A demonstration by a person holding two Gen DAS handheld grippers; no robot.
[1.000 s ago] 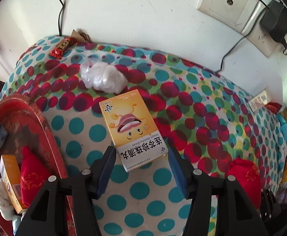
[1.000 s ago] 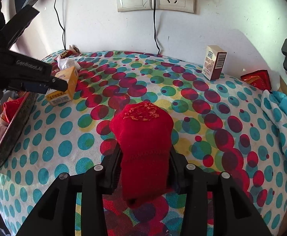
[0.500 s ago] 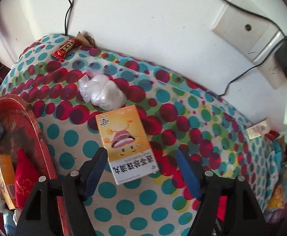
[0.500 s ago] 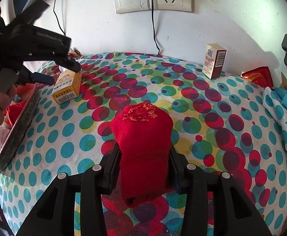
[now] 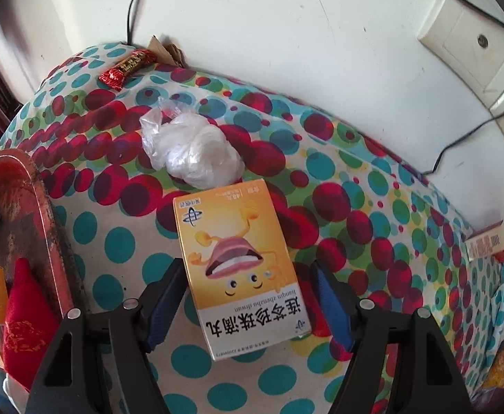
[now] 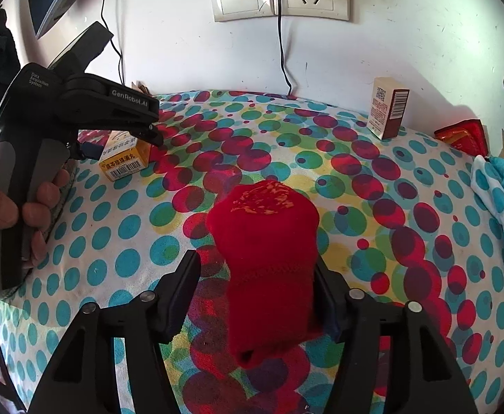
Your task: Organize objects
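Since a second ago the left tool (image 5: 248,302) has spread its jaws wide and sunk toward the yellow medicine box (image 5: 240,265), which lies flat on the spotted bench cloth (image 5: 372,207) between the blue pads with clear gaps on both sides. Just beyond the box sits a crumpled clear plastic bag (image 5: 191,153); a red tray (image 5: 27,207) at the left edge holds another yellow box and a red pouch. On the right side, the right tool (image 6: 257,296) has just been loosening around the red sock roll (image 6: 265,262): a gap shows at its left pad, while the right pad sits against the cloth. A small brown carton (image 6: 388,107) stands far right near the wall.
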